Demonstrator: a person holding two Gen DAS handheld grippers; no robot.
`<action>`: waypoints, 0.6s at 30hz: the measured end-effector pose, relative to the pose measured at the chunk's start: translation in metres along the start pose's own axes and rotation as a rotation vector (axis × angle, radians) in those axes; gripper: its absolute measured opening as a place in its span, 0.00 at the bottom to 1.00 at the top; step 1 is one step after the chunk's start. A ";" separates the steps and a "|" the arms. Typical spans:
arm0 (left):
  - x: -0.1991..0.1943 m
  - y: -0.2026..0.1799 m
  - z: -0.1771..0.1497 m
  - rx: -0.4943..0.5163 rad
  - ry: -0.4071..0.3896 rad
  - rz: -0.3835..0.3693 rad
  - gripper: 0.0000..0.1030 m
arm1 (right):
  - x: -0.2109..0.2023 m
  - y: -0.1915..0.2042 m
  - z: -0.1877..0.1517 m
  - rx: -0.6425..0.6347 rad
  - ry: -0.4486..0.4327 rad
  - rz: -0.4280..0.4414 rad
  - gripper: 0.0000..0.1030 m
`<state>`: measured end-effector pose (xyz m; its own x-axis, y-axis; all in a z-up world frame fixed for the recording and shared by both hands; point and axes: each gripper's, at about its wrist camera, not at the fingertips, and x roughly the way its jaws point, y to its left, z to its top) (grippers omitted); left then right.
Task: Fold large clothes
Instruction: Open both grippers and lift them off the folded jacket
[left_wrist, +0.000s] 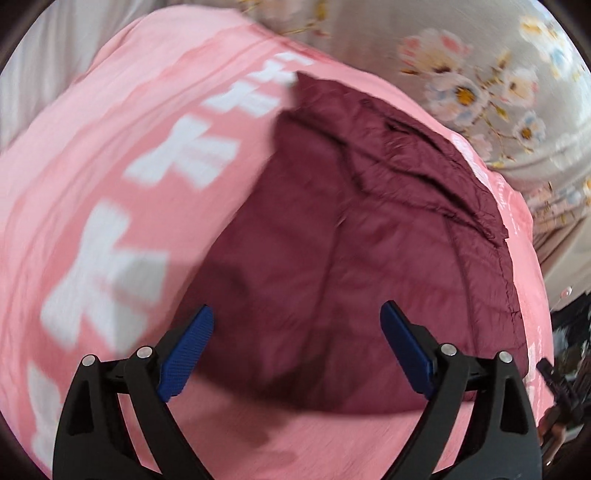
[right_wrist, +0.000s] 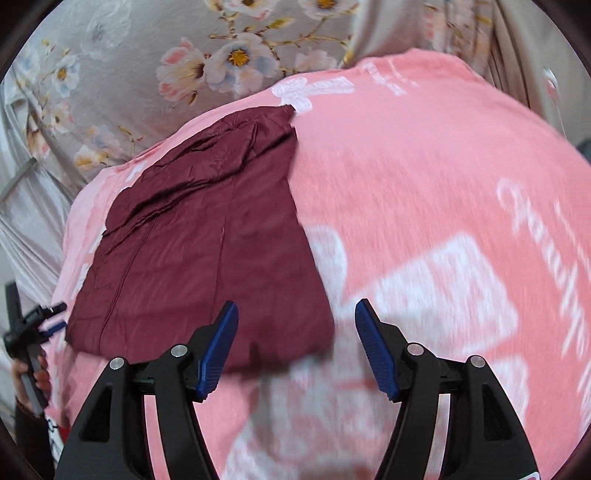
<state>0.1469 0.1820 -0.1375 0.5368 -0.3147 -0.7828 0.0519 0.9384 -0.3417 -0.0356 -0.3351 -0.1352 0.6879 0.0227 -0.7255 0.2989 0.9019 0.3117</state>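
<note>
A dark maroon quilted garment lies folded into a compact block on a pink blanket with white print. My left gripper is open and empty, hovering above the garment's near edge. In the right wrist view the garment lies left of centre on the pink blanket. My right gripper is open and empty, above the garment's near right corner. The left gripper shows at the far left edge, held in a hand.
A grey sheet with a flower print lies beyond the pink blanket; it also shows in the left wrist view. Dark clutter sits off the blanket's right side.
</note>
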 end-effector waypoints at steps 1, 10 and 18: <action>-0.001 0.008 -0.007 -0.034 -0.005 -0.002 0.86 | 0.000 -0.003 -0.007 0.021 0.005 0.010 0.62; 0.002 0.031 -0.022 -0.199 -0.047 -0.075 0.86 | 0.022 0.003 -0.031 0.122 0.021 0.085 0.64; 0.002 0.044 -0.015 -0.300 -0.093 -0.077 0.79 | 0.034 0.014 -0.024 0.151 0.004 0.124 0.48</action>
<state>0.1382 0.2207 -0.1619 0.6161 -0.3562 -0.7026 -0.1477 0.8239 -0.5472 -0.0244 -0.3110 -0.1702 0.7231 0.1315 -0.6781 0.3080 0.8173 0.4869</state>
